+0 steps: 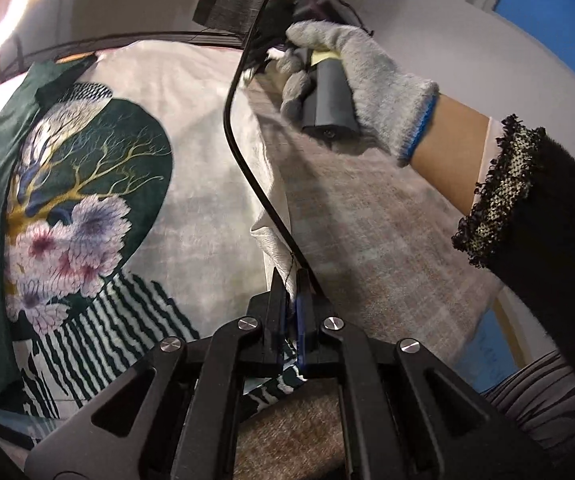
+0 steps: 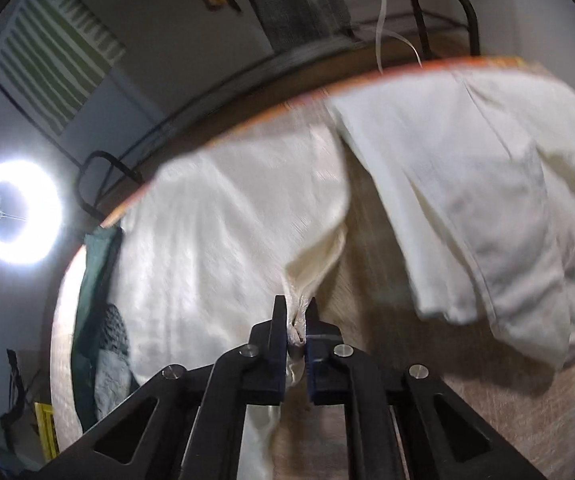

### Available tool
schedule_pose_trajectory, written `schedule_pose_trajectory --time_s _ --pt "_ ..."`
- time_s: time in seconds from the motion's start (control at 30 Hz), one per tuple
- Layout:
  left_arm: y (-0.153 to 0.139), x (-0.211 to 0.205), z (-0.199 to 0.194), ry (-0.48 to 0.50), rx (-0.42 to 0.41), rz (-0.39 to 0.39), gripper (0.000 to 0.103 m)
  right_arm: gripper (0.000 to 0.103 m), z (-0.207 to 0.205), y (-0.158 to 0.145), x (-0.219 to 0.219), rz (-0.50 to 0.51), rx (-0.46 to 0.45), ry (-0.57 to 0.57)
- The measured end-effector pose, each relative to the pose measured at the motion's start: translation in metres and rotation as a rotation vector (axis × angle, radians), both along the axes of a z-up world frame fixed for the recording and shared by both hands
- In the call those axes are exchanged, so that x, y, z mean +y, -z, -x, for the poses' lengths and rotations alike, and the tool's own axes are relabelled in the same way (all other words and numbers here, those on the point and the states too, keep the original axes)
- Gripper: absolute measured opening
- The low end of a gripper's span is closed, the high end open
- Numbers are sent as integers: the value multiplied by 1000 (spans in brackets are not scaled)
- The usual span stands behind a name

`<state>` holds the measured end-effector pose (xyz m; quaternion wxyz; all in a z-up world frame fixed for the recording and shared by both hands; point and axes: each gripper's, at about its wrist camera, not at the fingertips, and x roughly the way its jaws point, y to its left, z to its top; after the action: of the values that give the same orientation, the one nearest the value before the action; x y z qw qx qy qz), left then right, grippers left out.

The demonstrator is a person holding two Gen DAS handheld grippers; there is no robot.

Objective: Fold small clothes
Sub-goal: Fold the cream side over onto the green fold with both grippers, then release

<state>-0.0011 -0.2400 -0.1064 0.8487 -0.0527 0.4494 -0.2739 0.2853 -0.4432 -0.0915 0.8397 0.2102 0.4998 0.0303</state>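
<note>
A white T-shirt with a dark green print of a tree and pink flowers lies spread on the wooden table. My left gripper is shut on the shirt's right-hand edge near the hem. A grey-gloved hand holds the right gripper's handle farther up the same edge. In the right wrist view my right gripper is shut on a bunched fold of the white shirt, lifting it off the table. The shirt's green part shows at the left.
A second white garment lies crumpled at the table's far right. A black cable runs over the shirt's edge. A ring light shines at the left beyond the table's orange rim. Chair backs stand behind it.
</note>
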Motion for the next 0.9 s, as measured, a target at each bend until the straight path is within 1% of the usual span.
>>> schedule_pose_trajectory --time_s 0.23,0.37,0.47,0.57,0.67,0.77,0.9 --pt "-4 31 -3 -56 34 71 1 3 -14 -33 53 99 -75 -106" --pt "-9 62 -2 -119 45 104 1 3 -22 -51 99 152 -117 -190" --pt "-11 86 -1 -169 59 125 1 3 -27 -57 137 174 -135 -253" --pt "-12 107 2 -214 63 124 1 3 -31 -56 176 203 -137 -331" --pt "-8 124 4 -256 78 111 1 3 -34 -49 217 243 -131 -412" --pt "-1 138 5 -284 94 99 1 3 -35 -35 248 273 -107 -471" --pt "5 156 10 -315 105 90 1 3 -36 -19 273 295 -82 -509"
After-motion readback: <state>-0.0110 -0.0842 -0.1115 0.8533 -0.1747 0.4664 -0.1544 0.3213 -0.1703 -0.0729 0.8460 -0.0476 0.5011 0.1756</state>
